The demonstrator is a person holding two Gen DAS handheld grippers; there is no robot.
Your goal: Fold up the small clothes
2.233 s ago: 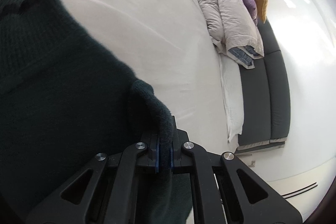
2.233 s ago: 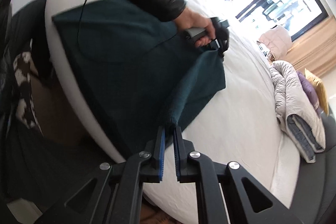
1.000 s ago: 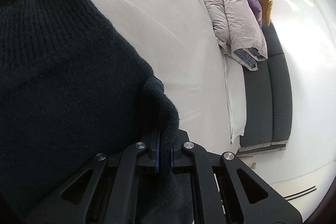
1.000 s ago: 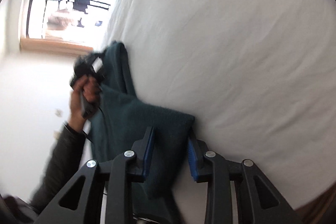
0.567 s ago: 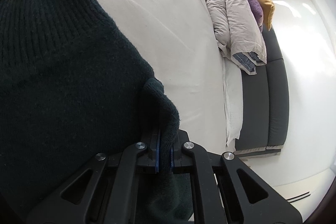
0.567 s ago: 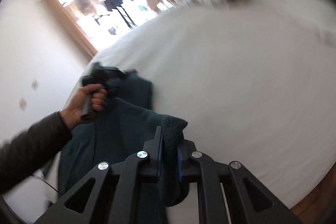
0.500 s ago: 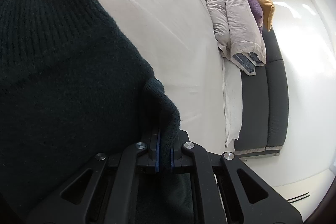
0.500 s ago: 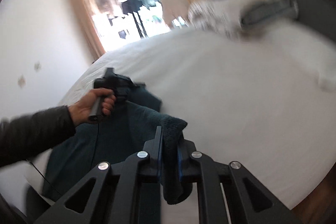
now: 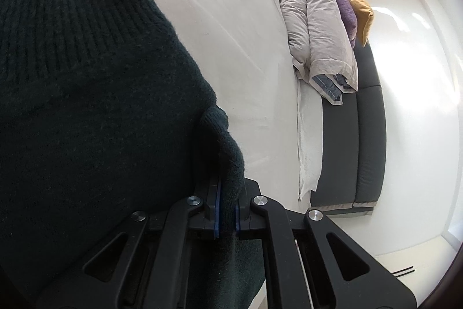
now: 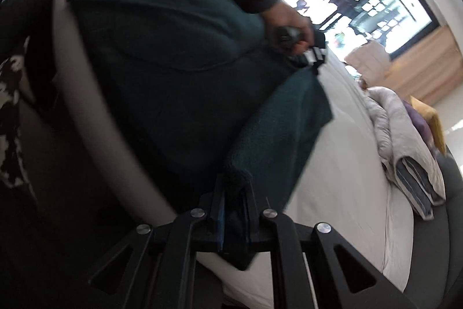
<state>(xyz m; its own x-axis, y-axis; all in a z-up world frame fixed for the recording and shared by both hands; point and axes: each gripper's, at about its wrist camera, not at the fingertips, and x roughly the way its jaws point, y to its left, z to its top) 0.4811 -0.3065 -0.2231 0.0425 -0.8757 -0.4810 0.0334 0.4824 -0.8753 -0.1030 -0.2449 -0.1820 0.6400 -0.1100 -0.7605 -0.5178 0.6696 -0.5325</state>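
Observation:
A dark green knitted sweater lies spread on the white bed and fills the left of the left wrist view, its ribbed collar at the top. My left gripper is shut on a bunched fold at the sweater's edge. In the right wrist view the same sweater covers the bed's near corner. My right gripper is shut on a lifted corner of it. Further back, a person's hand holds the left gripper at the sweater's far edge.
A folded beige duvet with purple and mustard pillows lies at the head of the bed, beside a dark upholstered headboard. A window with curtains is behind. The white sheet lies bare to the right of the sweater.
My right gripper closed on a sweater corner, then swung and rolled with it, so its view now faces the bed's near corner. My left gripper kept its grip and barely moved.

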